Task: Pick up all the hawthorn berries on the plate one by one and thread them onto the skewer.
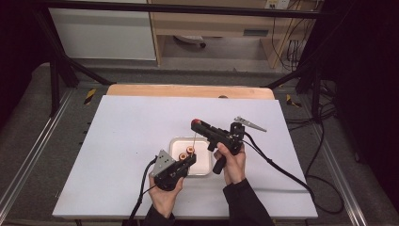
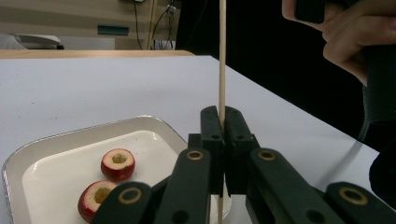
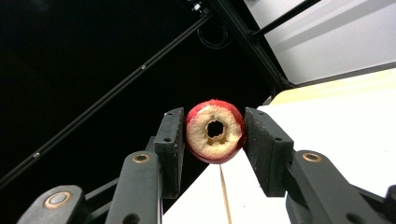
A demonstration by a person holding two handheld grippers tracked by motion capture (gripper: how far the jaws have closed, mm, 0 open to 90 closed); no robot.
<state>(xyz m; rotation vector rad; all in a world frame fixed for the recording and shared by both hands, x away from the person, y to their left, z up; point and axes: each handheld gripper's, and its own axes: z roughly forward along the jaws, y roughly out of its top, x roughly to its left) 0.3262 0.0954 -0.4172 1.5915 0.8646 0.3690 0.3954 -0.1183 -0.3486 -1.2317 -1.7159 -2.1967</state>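
From my remote seat at the rig, I see the left gripper (image 2: 222, 122) clenched on a thin, pale wooden skewer (image 2: 222, 56), its matte black jaws pressed flat against the round stick, which stands upright over the near corner of a shallow white tray (image 2: 28, 149) with rounded corners and a glossy rim. The right gripper (image 3: 214, 140) grasps a cored fruit piece (image 3: 215, 131), a ring with smooth red skin, rough cream flesh and a dark hole through its centre; the two ribbed black pads bear on its opposite sides, and I see the skewer's tip just below it. In the high view I find that piece held above the tray, at the top of the stick. Two more cored pieces (image 2: 117, 164), red-skinned with pale hollowed tops, lie side by side on the tray's bare floor. The tray sits on a smooth white table (image 1: 122, 141) with a light wooden strip along its far edge.
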